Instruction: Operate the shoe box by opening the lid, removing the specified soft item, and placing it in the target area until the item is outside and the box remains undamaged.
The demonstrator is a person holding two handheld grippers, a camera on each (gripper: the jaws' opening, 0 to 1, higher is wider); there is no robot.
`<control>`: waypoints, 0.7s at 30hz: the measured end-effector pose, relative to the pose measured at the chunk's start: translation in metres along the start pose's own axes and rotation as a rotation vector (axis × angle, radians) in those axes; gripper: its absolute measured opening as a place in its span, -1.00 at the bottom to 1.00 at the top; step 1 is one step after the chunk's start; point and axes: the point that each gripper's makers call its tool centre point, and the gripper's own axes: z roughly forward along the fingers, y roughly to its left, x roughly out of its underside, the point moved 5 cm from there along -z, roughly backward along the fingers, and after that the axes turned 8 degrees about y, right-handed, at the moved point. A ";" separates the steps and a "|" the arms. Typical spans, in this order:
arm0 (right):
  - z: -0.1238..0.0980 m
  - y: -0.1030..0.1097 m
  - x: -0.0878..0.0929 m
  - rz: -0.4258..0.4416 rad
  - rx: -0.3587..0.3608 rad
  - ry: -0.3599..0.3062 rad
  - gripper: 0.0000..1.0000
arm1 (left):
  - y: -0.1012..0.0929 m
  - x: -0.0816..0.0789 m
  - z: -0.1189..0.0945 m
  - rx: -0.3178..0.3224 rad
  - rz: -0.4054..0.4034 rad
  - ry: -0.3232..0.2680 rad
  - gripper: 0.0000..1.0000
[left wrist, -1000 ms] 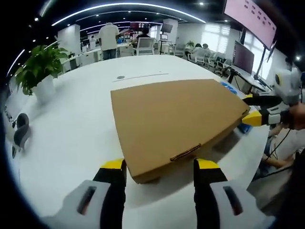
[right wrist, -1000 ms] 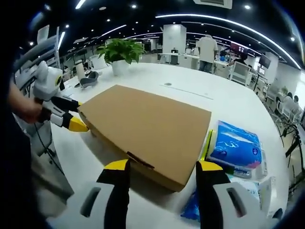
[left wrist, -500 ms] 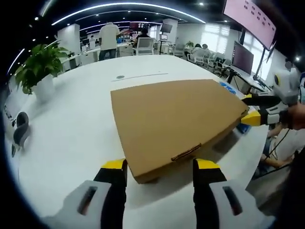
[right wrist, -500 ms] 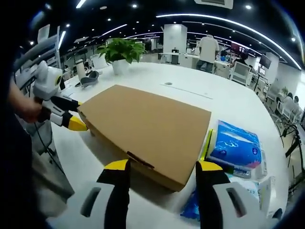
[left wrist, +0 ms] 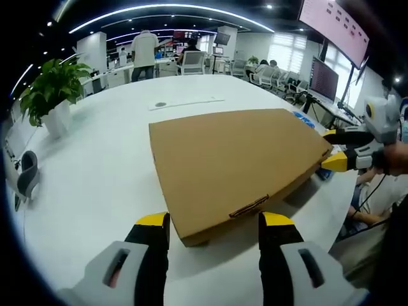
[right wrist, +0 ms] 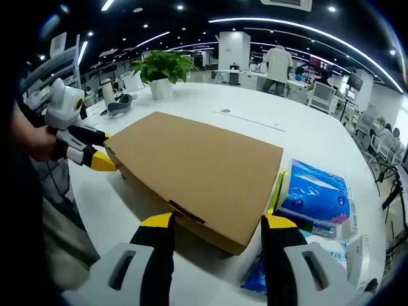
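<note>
I see the shoe box [left wrist: 239,166] lying flat and closed on the white desk [left wrist: 95,172], its brown lid filling the middle of my left gripper view. My left gripper [left wrist: 213,224] sits at 6 o'clock with its yellow-tipped fingers [left wrist: 153,221] spread apart, one on each side of the box's near corner, where a small tab slot shows on the lid edge. I cannot tell whether the fingers touch the cardboard. At 3 o'clock in this view my right gripper [left wrist: 338,148] reaches in at the opposite corner of the box, its two fingers parted around that corner's edge.

In my right gripper view the shoe box [right wrist: 197,169] again sits centre, and my right gripper [right wrist: 217,223] straddles its near corner with fingers released and wide. At 9 o'clock the left gripper [right wrist: 95,148] comes in, held by a hand [right wrist: 32,141], its fingers parted at the far corner. Just beside the box at 3 o'clock lies a blue soft pack [right wrist: 317,192] on the desk [right wrist: 306,137], with more blue packaging near it at 5 o'clock. A potted plant [right wrist: 160,70] stands at 11 o'clock, well apart from the box.
</note>
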 end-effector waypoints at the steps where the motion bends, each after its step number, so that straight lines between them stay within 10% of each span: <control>1: 0.000 0.000 0.000 0.000 0.000 -0.003 0.05 | 0.000 -0.001 -0.002 0.001 0.001 -0.008 0.12; 21: -0.052 -0.022 -0.001 0.114 -0.006 -0.158 0.18 | -0.015 -0.023 -0.055 0.076 -0.146 -0.185 0.34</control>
